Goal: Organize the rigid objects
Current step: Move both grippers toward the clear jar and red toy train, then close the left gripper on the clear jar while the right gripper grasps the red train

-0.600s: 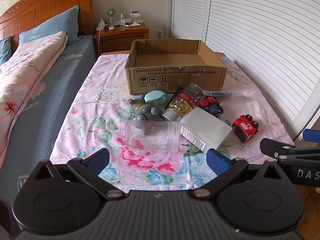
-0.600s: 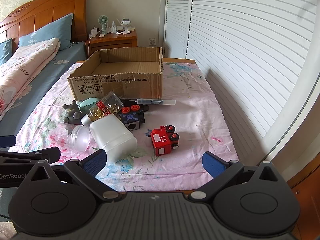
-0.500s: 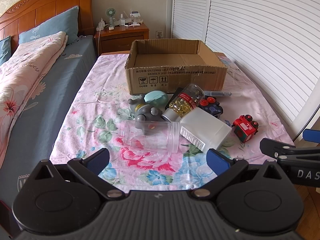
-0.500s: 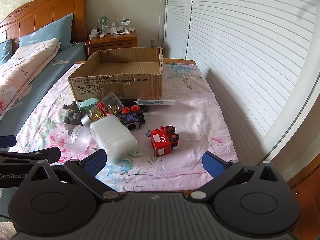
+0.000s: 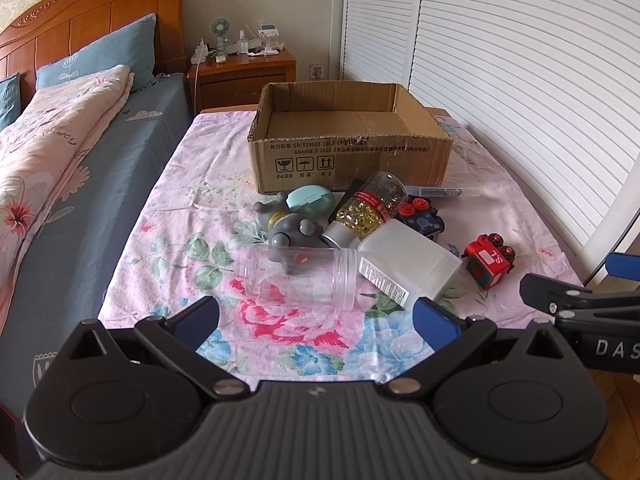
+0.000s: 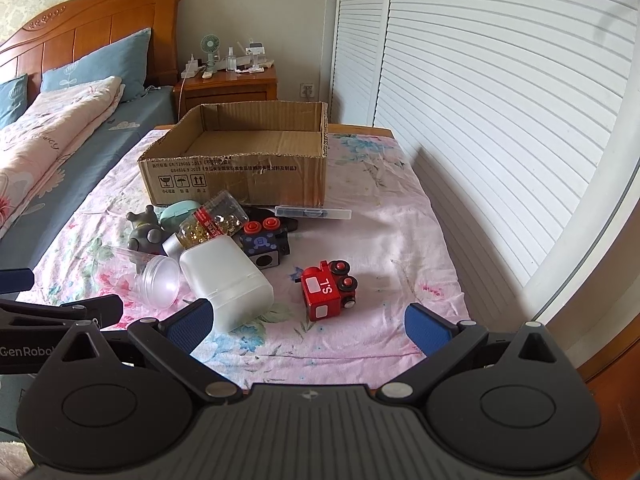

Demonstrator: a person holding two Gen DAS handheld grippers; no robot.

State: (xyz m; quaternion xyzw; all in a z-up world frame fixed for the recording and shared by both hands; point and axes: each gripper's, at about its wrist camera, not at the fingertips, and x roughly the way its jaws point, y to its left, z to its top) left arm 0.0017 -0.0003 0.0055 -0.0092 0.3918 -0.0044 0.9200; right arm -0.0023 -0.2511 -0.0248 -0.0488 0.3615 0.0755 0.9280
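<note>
the left gripper [image 5: 316,318] hangs over the near edge of the flowered cloth [image 5: 192,216] with its blue pads spread wide and nothing between them. just ahead of it, at twelve o'clock, a clear plastic jar [image 5: 308,276] lies on its side, mouth toward three o'clock. behind that, toward eleven o'clock, a grey toy animal [image 5: 290,232] leans against a pale green case [image 5: 310,199]. a bottle of yellow capsules [image 5: 366,210] lies across the heap, its silver cap touching the frosted white container [image 5: 408,262], which sits at one o'clock from the left gripper. a dark blue toy car [image 6: 264,242] with red buttons is tucked behind the container, and a flat clear case [image 6: 312,212] lies against the front wall of the cardboard box [image 6: 240,176], which stands empty at the far side.

the right gripper [image 6: 306,326] is likewise wide open and empty, with the red toy engine [image 6: 328,290] alone at twelve o'clock.

the risks, as i judge them: the jars are round and on their sides, so a nudge from one pad could roll them off the near edge. the heap is interlocked, so lifting the white container may send the capsule bottle rolling. the two grippers are close together and could collide over the middle pieces.
</note>
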